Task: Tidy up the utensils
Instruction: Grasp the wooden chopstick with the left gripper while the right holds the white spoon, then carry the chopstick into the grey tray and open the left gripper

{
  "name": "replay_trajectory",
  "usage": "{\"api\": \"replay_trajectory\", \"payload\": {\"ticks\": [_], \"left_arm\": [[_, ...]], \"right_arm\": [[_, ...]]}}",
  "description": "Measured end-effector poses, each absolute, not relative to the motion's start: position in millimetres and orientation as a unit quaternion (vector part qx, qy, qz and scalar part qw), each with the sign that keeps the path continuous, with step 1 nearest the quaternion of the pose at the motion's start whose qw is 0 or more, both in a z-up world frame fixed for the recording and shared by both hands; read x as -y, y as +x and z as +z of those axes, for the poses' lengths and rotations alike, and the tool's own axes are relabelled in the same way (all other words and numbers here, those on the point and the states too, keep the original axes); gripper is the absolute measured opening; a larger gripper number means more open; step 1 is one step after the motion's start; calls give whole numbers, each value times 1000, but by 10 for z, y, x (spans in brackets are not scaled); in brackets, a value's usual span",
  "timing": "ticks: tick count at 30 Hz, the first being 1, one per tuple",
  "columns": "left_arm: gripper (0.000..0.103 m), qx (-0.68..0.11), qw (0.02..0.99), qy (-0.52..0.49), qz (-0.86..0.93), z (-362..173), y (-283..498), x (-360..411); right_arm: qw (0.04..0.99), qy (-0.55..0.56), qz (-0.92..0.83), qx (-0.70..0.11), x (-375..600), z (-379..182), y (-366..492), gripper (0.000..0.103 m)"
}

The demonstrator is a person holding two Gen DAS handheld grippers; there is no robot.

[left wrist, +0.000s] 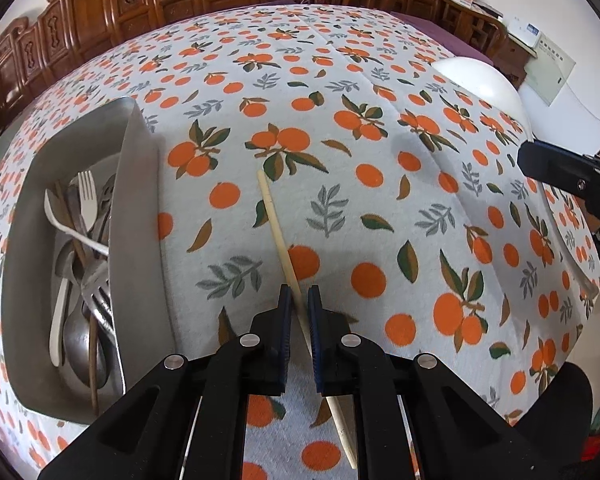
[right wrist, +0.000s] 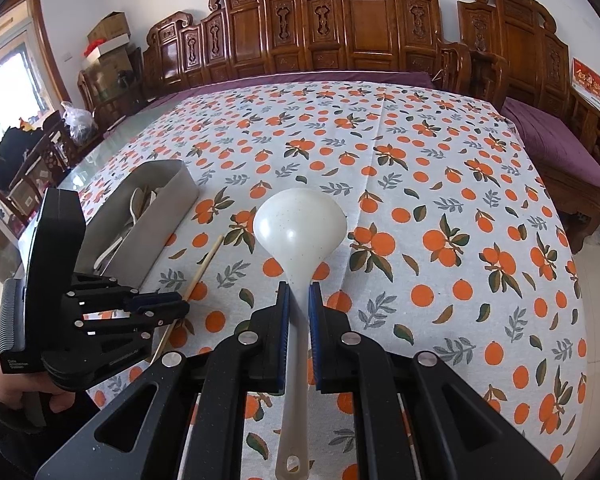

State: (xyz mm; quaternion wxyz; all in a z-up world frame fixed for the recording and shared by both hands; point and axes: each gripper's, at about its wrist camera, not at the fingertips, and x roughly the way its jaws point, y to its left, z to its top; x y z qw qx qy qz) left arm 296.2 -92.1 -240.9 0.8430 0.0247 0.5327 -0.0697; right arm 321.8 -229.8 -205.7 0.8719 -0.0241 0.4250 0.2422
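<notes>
Chopstick [left wrist: 278, 236]: pale, single, lying on the tablecloth [left wrist: 380, 208] at a slant, just right of the tray [left wrist: 140, 184]. Its middle passes between the fingers of the left gripper [left wrist: 299, 304]; the jaws stand to either side with slight gaps visible, so whether they grip it or merely straddle it cannot be told.

Ladle [right wrist: 300, 228]: white plastic, bowl forward, handle running back between the pads of the right gripper [right wrist: 299, 300]. Jaws closed against the handle near the neck; ladle grasped.

Tray: metal, rectangular, near the left edge of the table. Contents: fork [left wrist: 87, 196], spoons, a slotted turner, dark chopsticks and white-handled pieces, piled lengthwise.

Tablecloth: white with orange-fruit print, creased along fold lines.

Surroundings: carved wooden bench [right wrist: 360, 32] behind the table.

Risks, as judged:
- Chopstick thin and round; a loose or off-centre pinch may let it roll or swing down at one end when lifted.
- Ladle held near the neck with the heavy bowl forward; it may pivot in the pads.
- Tray crowded; a long piece laid crosswise may ride over the rim.
- Both grippers bound for one tray may collide.
</notes>
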Motion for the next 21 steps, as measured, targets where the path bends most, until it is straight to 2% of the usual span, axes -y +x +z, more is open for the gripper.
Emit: {"api": "replay_trajectory", "payload": {"ticks": [5, 12, 21], "left_arm": [[4, -533, 843, 27, -71, -2405, 2949, 897], [4, -521, 850, 17, -78, -2334, 2918, 802], [4, -485, 870, 5, -90, -1947, 2849, 621]], "right_arm": [[871, -26, 244, -425, 2289, -2048, 3219, 11], [870, -28, 244, -428, 2278, -2075, 3226, 11], [870, -29, 254, -422, 2202, -2021, 3198, 11]]}}
